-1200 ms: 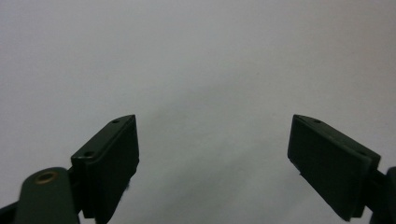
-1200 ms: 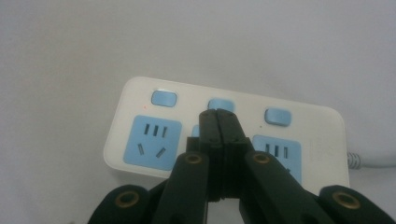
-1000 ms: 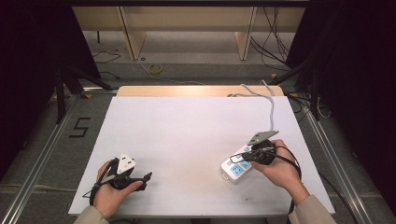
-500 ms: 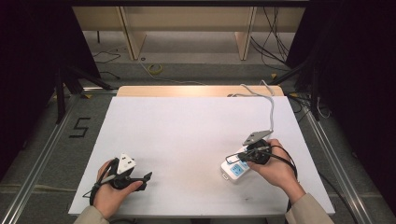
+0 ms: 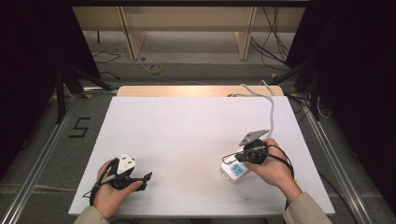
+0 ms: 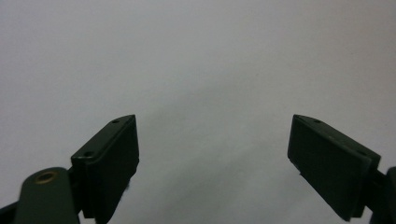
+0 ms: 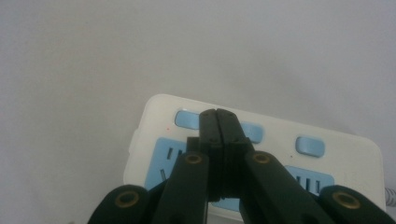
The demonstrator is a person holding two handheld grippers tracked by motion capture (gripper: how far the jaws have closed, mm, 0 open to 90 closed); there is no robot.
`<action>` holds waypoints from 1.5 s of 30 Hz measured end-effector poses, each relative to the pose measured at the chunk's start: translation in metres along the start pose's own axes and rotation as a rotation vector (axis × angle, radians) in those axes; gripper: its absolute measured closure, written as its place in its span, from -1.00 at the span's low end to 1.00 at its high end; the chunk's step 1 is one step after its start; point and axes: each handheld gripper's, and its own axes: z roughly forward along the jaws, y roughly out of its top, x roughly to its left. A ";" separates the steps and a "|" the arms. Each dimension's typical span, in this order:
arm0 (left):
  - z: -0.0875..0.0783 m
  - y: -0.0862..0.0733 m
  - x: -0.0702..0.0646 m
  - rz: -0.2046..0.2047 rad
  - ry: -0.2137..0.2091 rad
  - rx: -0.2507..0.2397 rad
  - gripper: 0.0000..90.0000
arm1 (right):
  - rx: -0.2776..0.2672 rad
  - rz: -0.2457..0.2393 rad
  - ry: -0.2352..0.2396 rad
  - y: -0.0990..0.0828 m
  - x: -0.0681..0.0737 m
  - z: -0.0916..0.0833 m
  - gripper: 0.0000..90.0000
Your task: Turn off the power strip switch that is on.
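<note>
The power strip point(image 5: 235, 171) is lying on the worktop point(image 5: 187, 135) in the lower right of the high view, with its cord point(image 5: 270, 105) running up toward the far edge. The right gripper point(image 5: 233, 157) is sitting directly over the strip, while the left gripper point(image 5: 142, 178) is resting in the lower left, well apart from it.

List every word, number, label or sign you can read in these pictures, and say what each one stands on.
"5": a dark number marked on the grey floor, left of the table.
Power strip: blue sockets and switches show, with no lettering that can be read.
Nothing readable stands on the table top.
</note>
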 end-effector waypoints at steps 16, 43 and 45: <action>0.000 0.000 0.000 -0.003 0.000 -0.002 -0.64 | 0.012 -0.010 0.007 0.006 0.003 0.004 1.00; 0.001 0.000 0.000 -0.002 -0.001 -0.002 -0.64 | 0.045 -0.027 0.025 0.014 0.009 0.019 1.00; 0.001 0.000 0.000 -0.002 0.000 -0.002 -0.64 | 0.050 -0.026 0.022 0.014 0.009 0.021 1.00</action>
